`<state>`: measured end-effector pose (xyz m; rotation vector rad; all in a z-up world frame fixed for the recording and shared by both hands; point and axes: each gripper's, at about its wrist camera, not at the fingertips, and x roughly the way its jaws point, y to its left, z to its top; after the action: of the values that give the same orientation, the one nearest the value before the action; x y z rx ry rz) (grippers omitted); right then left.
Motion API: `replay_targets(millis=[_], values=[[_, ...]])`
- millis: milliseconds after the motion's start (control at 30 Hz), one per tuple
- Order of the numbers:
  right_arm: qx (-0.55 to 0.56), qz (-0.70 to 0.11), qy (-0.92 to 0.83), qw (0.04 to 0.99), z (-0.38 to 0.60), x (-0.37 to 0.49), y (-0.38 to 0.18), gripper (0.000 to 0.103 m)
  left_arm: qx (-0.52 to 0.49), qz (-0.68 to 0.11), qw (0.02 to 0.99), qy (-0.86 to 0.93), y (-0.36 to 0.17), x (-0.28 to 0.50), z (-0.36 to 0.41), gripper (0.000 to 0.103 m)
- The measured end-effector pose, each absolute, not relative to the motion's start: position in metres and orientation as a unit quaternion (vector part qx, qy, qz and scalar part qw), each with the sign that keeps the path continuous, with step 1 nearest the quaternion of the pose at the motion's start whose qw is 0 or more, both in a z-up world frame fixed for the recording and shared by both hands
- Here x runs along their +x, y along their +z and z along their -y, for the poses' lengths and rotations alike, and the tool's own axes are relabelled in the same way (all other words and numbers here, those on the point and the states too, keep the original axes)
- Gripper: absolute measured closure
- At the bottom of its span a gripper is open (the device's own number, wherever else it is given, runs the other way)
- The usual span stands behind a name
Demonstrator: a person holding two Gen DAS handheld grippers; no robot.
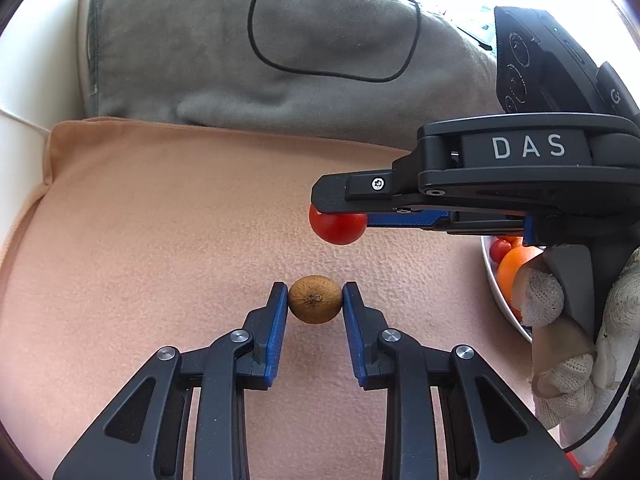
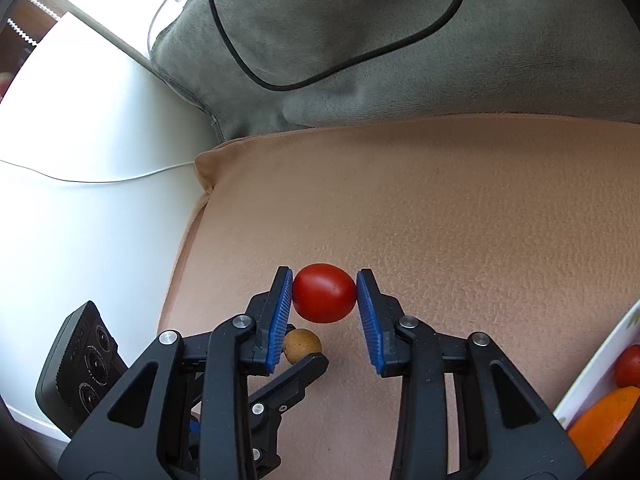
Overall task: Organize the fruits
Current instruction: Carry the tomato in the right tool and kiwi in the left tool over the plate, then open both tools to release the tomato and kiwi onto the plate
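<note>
My left gripper (image 1: 315, 300) is shut on a small brown round fruit (image 1: 315, 299), its blue pads pressing both sides, a little above the peach cloth (image 1: 160, 240). My right gripper (image 2: 324, 294) is shut on a red tomato (image 2: 324, 293), also lifted off the cloth. In the left wrist view the right gripper (image 1: 336, 216) comes in from the right with the tomato (image 1: 338, 229) under its fingertip. In the right wrist view the brown fruit (image 2: 302, 345) shows low and left, behind my own left finger.
A white bowl (image 1: 500, 296) at the right holds an orange (image 1: 512, 268) and small tomatoes (image 1: 500, 249); its rim (image 2: 592, 364) shows in the right wrist view too. A grey cushion (image 1: 240, 60) with a black cable (image 1: 256, 40) lies behind the cloth. A white surface (image 2: 80, 220) lies left.
</note>
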<state>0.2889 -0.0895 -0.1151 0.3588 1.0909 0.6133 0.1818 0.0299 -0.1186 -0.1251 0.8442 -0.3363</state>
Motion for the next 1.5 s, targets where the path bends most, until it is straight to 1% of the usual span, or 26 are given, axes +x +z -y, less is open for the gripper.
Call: replay_targets(millis=[333, 667, 1000, 1233, 1500], values=[[0.181, -0.475, 0.283, 0.813, 0.138, 0.263, -0.085, 0.068, -0.045, -0.38, 0.903, -0.196, -0.091, 0.158, -0.006, 0.077], [0.154, -0.443, 0.238, 0.851, 0.227, 0.221, -0.059, 0.068, -0.035, -0.361, 0.893, -0.265, -0.076, 0.16, 0.061, 0.077], [0.167, -0.448, 0.156, 0.864, 0.308, 0.214, -0.071, 0.068, -0.024, -0.353, 0.879, -0.319, -0.064, 0.157, 0.119, 0.077], [0.178, -0.464, 0.139, 0.857, 0.325, 0.226, -0.089, 0.068, -0.01, -0.355, 0.87, -0.342, -0.065, 0.157, 0.146, 0.077], [0.209, -0.468, 0.138, 0.848, 0.336, 0.231, -0.096, 0.068, 0.011, -0.354, 0.871, -0.34, -0.072, 0.161, 0.164, 0.076]])
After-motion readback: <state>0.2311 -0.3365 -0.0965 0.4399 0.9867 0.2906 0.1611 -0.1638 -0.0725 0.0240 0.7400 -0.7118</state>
